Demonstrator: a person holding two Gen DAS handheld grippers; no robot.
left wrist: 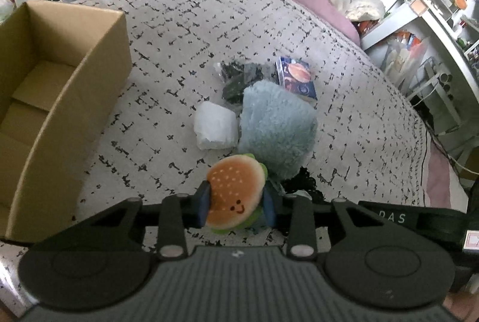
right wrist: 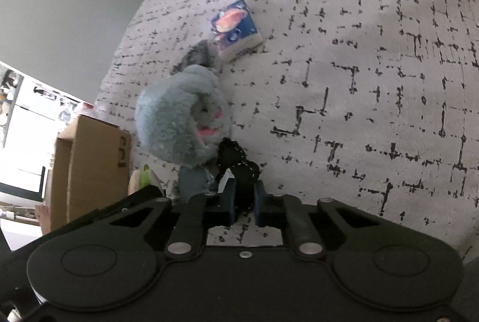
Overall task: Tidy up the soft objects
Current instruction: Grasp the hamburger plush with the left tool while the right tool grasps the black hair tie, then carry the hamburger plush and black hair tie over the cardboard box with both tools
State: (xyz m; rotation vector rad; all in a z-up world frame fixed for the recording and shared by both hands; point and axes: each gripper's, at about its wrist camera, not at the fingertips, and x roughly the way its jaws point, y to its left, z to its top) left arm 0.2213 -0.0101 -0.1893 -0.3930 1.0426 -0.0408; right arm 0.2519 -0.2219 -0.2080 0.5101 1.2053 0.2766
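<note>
- Left gripper [left wrist: 236, 203] is closed on the burger plush [left wrist: 235, 191], held above the bed [left wrist: 179, 37] near the pile; right gripper [right wrist: 243, 199] is pinched on a black knit piece [right wrist: 238, 169] just beside the grey plush.
- Box [left wrist: 60, 100] stands open at the left on the bed, and what shows of its inside holds nothing, so by my reading no item has been stowed yet.
- Grey plush [left wrist: 277, 127] lies mid-bed, the biggest piece left to move.
- White bundle [left wrist: 215, 124] touches the grey plush on its left.
- Dark bag [left wrist: 239, 79] lies behind both.
- Small printed pack [left wrist: 298, 76] sits at the far edge of the pile.
- Judged so, the work is at its start: two items gripped, four or so waiting.
</note>
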